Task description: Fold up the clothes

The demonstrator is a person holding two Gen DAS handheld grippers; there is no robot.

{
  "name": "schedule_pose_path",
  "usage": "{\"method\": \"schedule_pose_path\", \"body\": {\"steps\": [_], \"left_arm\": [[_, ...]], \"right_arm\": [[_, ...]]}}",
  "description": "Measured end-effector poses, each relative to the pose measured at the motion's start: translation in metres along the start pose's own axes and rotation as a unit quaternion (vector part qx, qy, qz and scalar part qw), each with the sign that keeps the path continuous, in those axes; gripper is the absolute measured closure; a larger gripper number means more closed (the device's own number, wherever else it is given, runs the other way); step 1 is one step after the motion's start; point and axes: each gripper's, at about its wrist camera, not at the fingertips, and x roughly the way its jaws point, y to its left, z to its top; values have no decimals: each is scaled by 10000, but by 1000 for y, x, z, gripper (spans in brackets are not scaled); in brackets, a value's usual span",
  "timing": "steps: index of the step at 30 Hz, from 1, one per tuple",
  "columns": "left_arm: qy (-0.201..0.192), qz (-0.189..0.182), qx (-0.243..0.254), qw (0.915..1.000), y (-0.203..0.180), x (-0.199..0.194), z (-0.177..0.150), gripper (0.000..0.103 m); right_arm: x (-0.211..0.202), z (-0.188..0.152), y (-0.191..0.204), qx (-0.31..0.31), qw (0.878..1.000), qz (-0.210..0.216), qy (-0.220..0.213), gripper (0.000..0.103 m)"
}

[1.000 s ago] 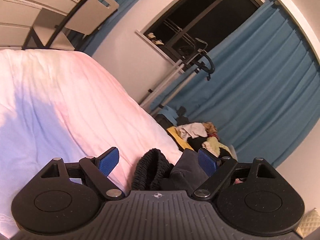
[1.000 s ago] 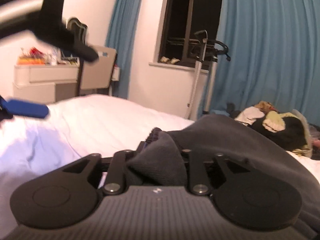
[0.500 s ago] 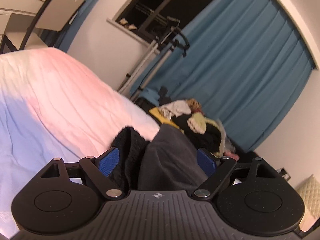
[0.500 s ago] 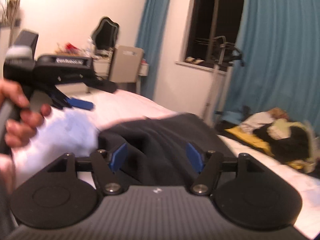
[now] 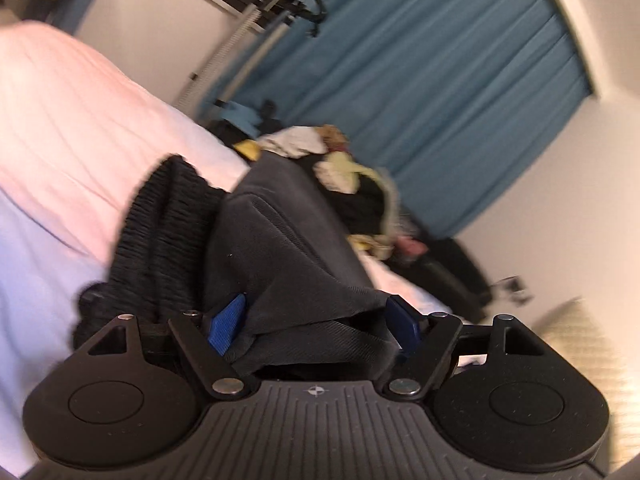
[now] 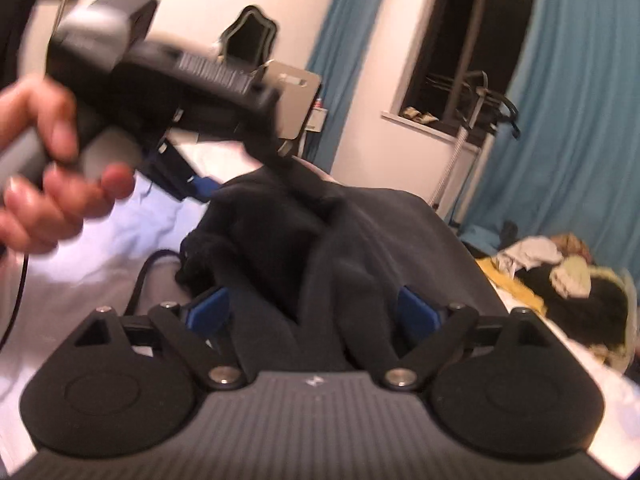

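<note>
Left wrist view shows the dark garment (image 5: 280, 248) bunched between the spread blue pads of the left claw (image 5: 316, 322), its ribbed black band (image 5: 160, 236) to the left; the cloth fills the gap, but whether the pads bite it I cannot tell. Right wrist view has the right claw (image 6: 316, 312) equally wide, cloth lying between its pads, no pinch visible. The garment runs forward from both claws along the bed (image 5: 80, 120), long axis away from the person toward the far edge. A hand (image 6: 52, 160) holds the left claw's grip, up and left of the right claw. By my judgement, the left claw sits nearer the band end. A clothes heap (image 6: 560, 276) lies beyond the bed's far right edge
</note>
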Motion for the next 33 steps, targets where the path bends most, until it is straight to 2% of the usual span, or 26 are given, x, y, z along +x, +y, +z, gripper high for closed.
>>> {"method": "schedule_pose_path", "body": {"steps": [3, 6, 8, 11, 12, 13, 14, 16, 17, 20, 22, 24, 27, 30, 31, 32, 33], "left_arm": [[64, -376, -198, 9991, 6, 3, -1, 24], [65, -575, -327, 9978, 10, 6, -2, 24], [65, -707, -413, 9966, 13, 8, -3, 23], [64, -885, -527, 9947, 17, 10, -4, 20], [59, -871, -527, 9948, 17, 11, -4, 20], [36, -825, -565, 9950, 19, 10, -4, 18], [-12, -781, -666, 9947, 22, 9, -3, 14], [-108, -693, -866, 9938, 30, 7, -1, 11], [-156, -649, -966, 9931, 33, 6, 0, 11], [-334, -515, -1315, 9894, 47, 4, 4, 10], [-420, -441, -1591, 9854, 59, 8, 7, 10], [-343, -463, -1735, 9831, 65, 20, 11, 10], [9, -440, -1560, 9868, 65, 46, 15, 16], [335, 122, -782, 9963, 47, 67, 16, 26], [351, 338, -568, 9972, 42, 70, 16, 37], [363, 459, -441, 9973, 39, 70, 17, 52], [363, 539, -342, 9973, 36, 70, 17, 59]], "right_arm": [[4, -3, 11, -578, 9978, -279, -192, 3], [17, -6, 13, -796, 9947, -610, -233, 1], [28, -7, 8, -606, 9960, -638, -153, 0], [47, -12, -8, -8, 9990, -419, 140, 3], [52, -15, -13, 231, 9991, -290, 211, 7], [55, -17, -18, 474, 9985, -113, 260, 27], [56, -18, -21, 600, 9976, -109, 330, 51], [56, -17, -25, 699, 9965, -191, 428, 71], [51, -16, -25, 690, 9965, -216, 412, 77], [38, -11, -27, 652, 9969, -311, 312, 84], [27, -5, -26, 563, 9974, -395, 219, 85], [19, -2, -24, 527, 9976, -409, 194, 85], [8, -3, -22, 527, 9976, -395, 196, 85], [8, -9, -14, 408, 9981, -410, 223, 84], [10, -10, -13, 374, 9981, -434, 230, 83], [13, -13, -11, 364, 9980, -463, 243, 82], [16, -15, -11, 417, 9978, -467, 239, 82]]}}
